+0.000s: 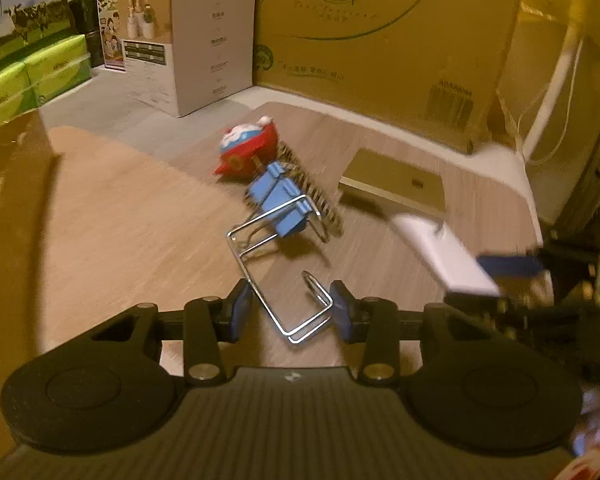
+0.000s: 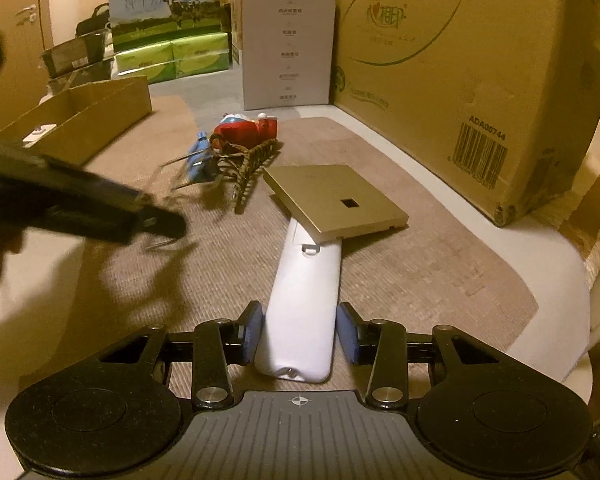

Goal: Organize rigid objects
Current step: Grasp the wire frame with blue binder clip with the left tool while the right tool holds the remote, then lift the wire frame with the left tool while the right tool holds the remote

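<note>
while the sorting looks barely begun, the items read as follows: wire rack (image 1: 276, 276), bent chrome rod, near end clamped between the closed pads of the left gripper (image 1: 292, 312), far end tangled with a blue clip (image 1: 278, 200) and a brown toothed comb (image 1: 320, 200); red-and-white toy (image 1: 246, 148) just beyond the rack; gold square plate (image 2: 336, 200) beside the rack, one edge resting on a white remote (image 2: 304, 304), which the right gripper (image 2: 300, 334) holds at its near end, pads pressed to both sides; open cardboard tray (image 2: 80, 120) well beyond the rack on the table (image 2: 440, 280), with only one small white thing in it. judged: nearly everything still loose.
</note>
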`<state>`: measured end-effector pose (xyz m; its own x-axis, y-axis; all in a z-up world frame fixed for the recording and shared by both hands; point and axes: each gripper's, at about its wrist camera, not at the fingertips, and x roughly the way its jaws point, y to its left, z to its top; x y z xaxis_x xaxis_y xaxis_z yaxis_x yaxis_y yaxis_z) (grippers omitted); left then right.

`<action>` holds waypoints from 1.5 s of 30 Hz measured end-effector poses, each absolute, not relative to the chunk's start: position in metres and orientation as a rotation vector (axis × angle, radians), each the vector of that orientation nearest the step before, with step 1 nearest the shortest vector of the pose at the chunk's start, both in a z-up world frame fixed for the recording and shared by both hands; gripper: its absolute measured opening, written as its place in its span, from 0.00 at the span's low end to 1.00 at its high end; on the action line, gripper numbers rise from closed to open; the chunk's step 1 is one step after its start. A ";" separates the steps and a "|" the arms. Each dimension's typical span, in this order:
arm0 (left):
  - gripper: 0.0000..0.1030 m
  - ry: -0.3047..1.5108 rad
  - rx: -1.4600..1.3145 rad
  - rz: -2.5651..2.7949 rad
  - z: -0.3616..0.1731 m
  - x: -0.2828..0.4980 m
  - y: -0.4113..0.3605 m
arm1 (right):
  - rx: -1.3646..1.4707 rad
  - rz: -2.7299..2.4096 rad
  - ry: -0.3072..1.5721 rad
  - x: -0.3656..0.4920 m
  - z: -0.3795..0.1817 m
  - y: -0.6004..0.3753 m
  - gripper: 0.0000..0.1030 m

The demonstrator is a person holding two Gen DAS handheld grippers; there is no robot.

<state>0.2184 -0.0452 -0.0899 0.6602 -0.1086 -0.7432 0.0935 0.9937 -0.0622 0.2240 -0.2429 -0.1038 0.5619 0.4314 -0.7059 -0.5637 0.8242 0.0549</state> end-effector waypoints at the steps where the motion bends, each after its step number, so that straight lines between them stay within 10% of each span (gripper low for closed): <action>1: 0.33 0.850 -0.008 -0.121 -0.089 0.211 -0.042 | -0.175 0.580 0.783 0.224 -0.103 -0.242 0.40; 13: 0.28 0.852 0.089 -0.185 -0.082 0.142 -0.021 | -0.142 0.627 0.862 0.173 -0.091 -0.226 0.39; 19: 0.57 0.806 -0.065 -0.147 -0.080 0.147 -0.009 | -0.121 0.589 0.854 0.160 -0.090 -0.225 0.40; 36: 0.50 0.825 -0.252 -0.126 -0.092 0.186 -0.010 | -0.124 0.577 0.816 0.170 -0.098 -0.217 0.53; 45: 0.47 0.771 0.113 -0.127 -0.076 0.162 -0.029 | -0.112 0.576 0.815 0.177 -0.097 -0.210 0.53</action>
